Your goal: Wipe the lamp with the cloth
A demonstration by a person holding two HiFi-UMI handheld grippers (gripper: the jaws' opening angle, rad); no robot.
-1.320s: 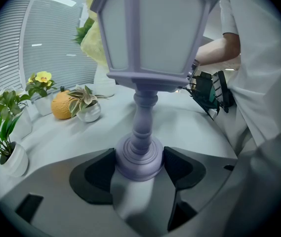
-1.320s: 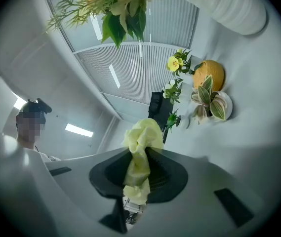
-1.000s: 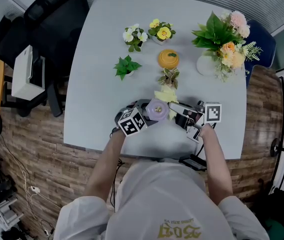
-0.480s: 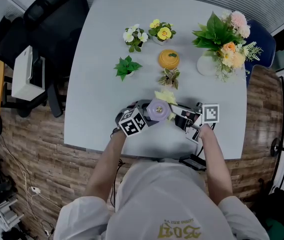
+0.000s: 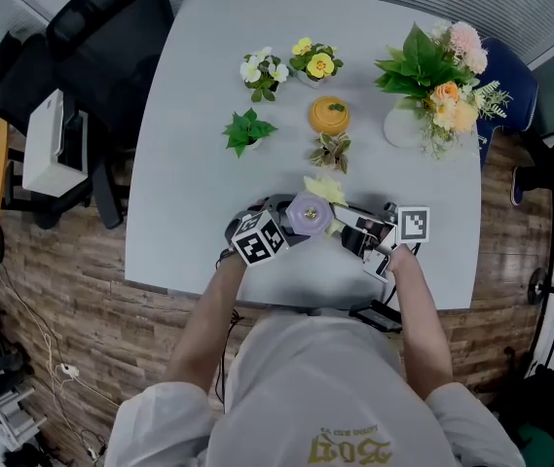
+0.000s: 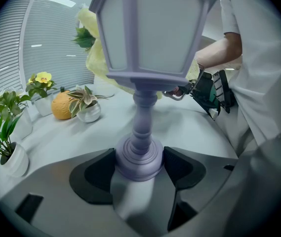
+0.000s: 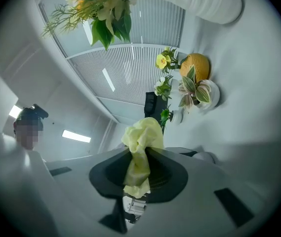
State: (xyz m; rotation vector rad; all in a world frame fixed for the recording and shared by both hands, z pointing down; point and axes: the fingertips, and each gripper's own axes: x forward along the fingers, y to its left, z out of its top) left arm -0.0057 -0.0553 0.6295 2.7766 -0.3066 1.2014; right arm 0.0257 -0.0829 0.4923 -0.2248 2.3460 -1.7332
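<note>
Cloth [image 5: 323,189] first: since a second ago your yellow bunch has drawn in a little tighter behind the lamp [image 5: 308,213], and your right gripper [image 7: 141,169] has slid a touch toward you. Your left gripper [image 6: 139,168] and the lamp sit where they were. Someone's dark leg and shoe [image 5: 522,183] have come in at the right edge, over the wooden floor [image 5: 82,290].

Your left jaws are clamped on the lamp's round ribbed base, one dark pad on each side. The lamp is smooth lilac, lantern-shaped, with pale panels and a turned stem, and it stands upright on the table [image 5: 199,163] near your edge. Your right jaws pinch the soft, crumpled cloth, its loose end bulging out beyond the pads and lying against the far side of the lantern head.

The table is pale grey and matte. Farther back on it stand an orange pumpkin-shaped ornament [image 5: 327,115], small potted plants [image 5: 247,129] and a bouquet in a white vase [image 5: 439,76]. A black chair [image 5: 92,47] stands at the left, and slatted blinds [image 7: 125,78] line the wall.
</note>
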